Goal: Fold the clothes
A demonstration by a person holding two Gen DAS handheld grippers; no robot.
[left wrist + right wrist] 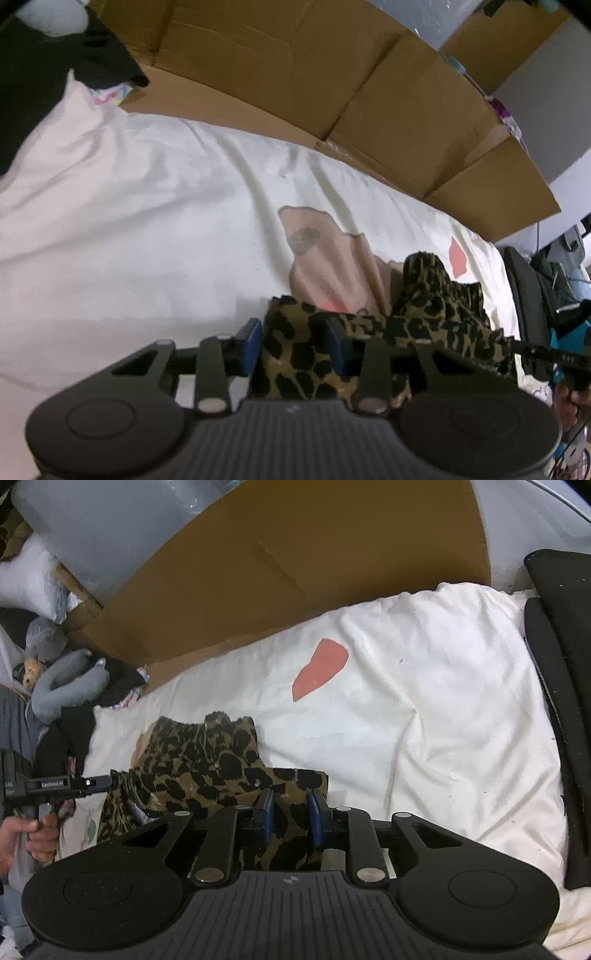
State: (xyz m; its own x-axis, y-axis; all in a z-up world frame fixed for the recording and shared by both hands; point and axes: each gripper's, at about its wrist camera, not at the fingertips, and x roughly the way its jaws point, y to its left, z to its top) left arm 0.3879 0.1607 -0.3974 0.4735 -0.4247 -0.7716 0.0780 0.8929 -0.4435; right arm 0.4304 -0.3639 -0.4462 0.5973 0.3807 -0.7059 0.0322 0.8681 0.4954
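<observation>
Garment: a leopard-print fabric garment in tan and black lies bunched on the bed, its cloth rumpled into ridges and stretched between the two grippers.
Left gripper: the black two-finger gripper with blue pads has its jaws part open, with a fold of the leopard cloth filling the gap between the pads; whether the pads actually press it is hard to tell, but the cloth sits squarely between them.
Right gripper: the second black gripper with blue pads stands the same way, jaws part open, leopard cloth between the pads and running back under the body of the tool.
Other view of the grippers: in the right wrist view the left gripper's body shows at the left edge, held by a hand; in the left wrist view the right gripper's dark body shows at the right edge.
Bed cover: a white wrinkled duvet carries the garment; it has a coral-red patch printed well beyond the cloth and a beige-pink printed shape just behind the bunched fabric.
Backdrop: flattened brown cardboard stands along the far side of the bed.
Left of bed: a grey soft toy lies near dark clothing at the cover's edge.
Right of bed: a black padded chair stands beside the duvet.
</observation>
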